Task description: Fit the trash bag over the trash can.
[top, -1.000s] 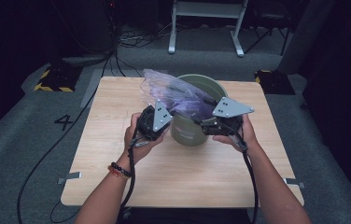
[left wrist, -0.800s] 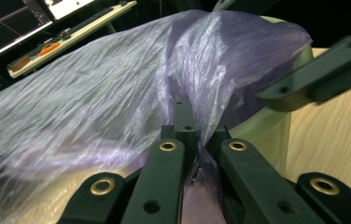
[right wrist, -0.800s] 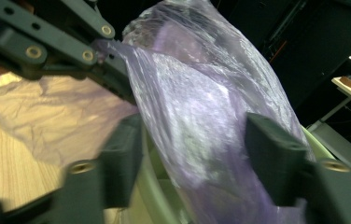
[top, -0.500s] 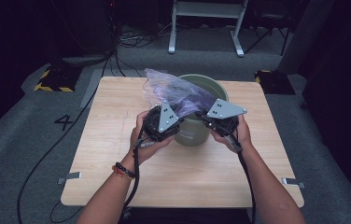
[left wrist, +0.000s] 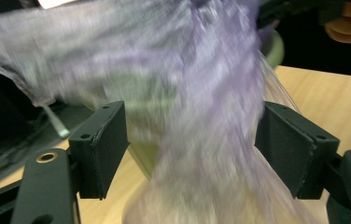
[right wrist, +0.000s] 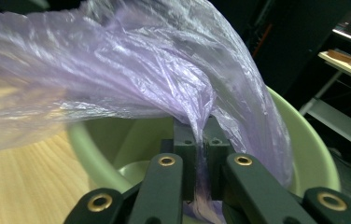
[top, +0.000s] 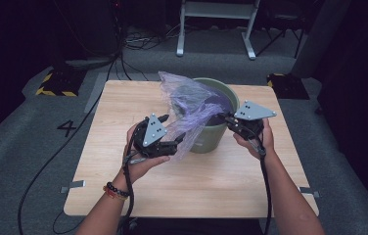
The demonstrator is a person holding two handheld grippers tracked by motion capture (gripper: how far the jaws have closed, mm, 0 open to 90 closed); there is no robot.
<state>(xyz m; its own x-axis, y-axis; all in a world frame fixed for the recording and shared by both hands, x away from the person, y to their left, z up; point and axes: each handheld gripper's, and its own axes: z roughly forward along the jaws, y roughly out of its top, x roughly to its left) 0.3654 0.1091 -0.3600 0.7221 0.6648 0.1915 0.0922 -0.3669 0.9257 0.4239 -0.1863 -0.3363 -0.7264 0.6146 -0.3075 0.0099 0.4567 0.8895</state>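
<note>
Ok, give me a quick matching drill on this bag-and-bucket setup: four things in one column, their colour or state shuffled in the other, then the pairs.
Things:
1. bag
2. bucket
3. left tool
4. right tool

States:
A. jaws apart, plastic hanging loose between them
B. pale green, standing on the table
C. thin purple plastic, draped over a rim
D. jaws pinched on a fold of plastic

Pairs: 1-C, 2-B, 3-A, 4-D. The left tool's jaws have just been opening, with the bag between them but not pressed.
</note>
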